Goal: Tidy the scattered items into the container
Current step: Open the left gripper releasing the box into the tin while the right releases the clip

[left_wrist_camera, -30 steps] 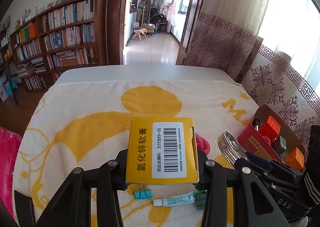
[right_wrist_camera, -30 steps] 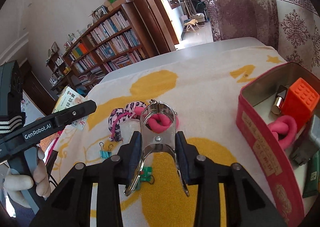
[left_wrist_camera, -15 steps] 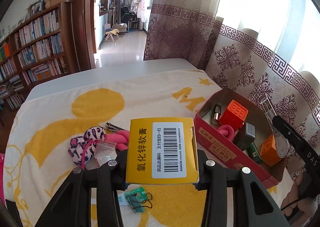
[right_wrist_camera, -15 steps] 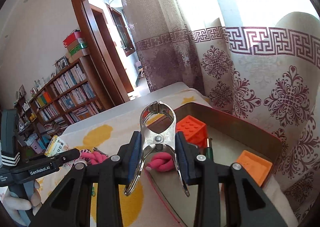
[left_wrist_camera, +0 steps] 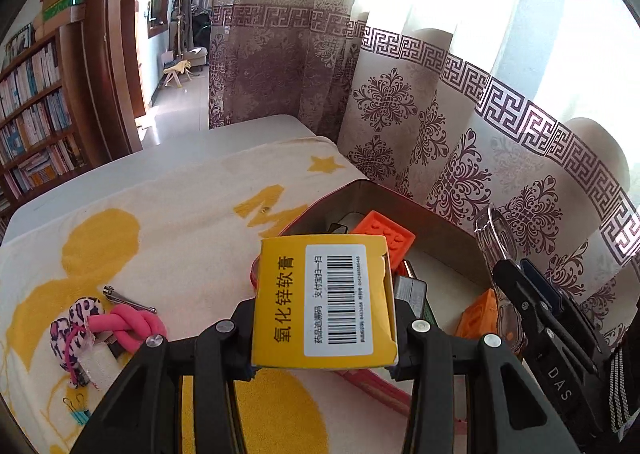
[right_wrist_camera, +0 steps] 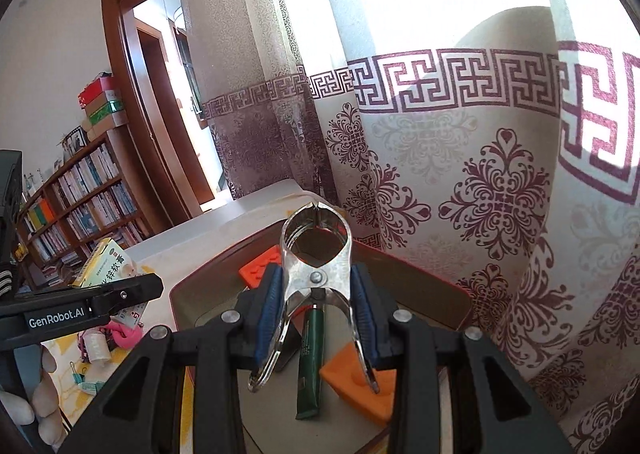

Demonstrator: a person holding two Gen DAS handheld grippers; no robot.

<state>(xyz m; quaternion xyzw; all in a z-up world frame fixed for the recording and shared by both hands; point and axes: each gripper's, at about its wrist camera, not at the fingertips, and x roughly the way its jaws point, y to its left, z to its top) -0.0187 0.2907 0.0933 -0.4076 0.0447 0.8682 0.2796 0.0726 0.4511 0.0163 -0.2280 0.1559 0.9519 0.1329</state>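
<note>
a pale grey surface runs back toward the doorway, and a cream towel with yellow shapes is spread over most of it, leaving a bare strip along the far edge. on the towel at the right sits the red tin container, close by the patterned curtain. over to the left lies a little cluster: a pink knotted cord touching a leopard-print hair tie, a metal clip just behind them, and a blue binder clip nearer the front edge. from the right wrist view a small white tube lies on the towel near those clips.
</note>
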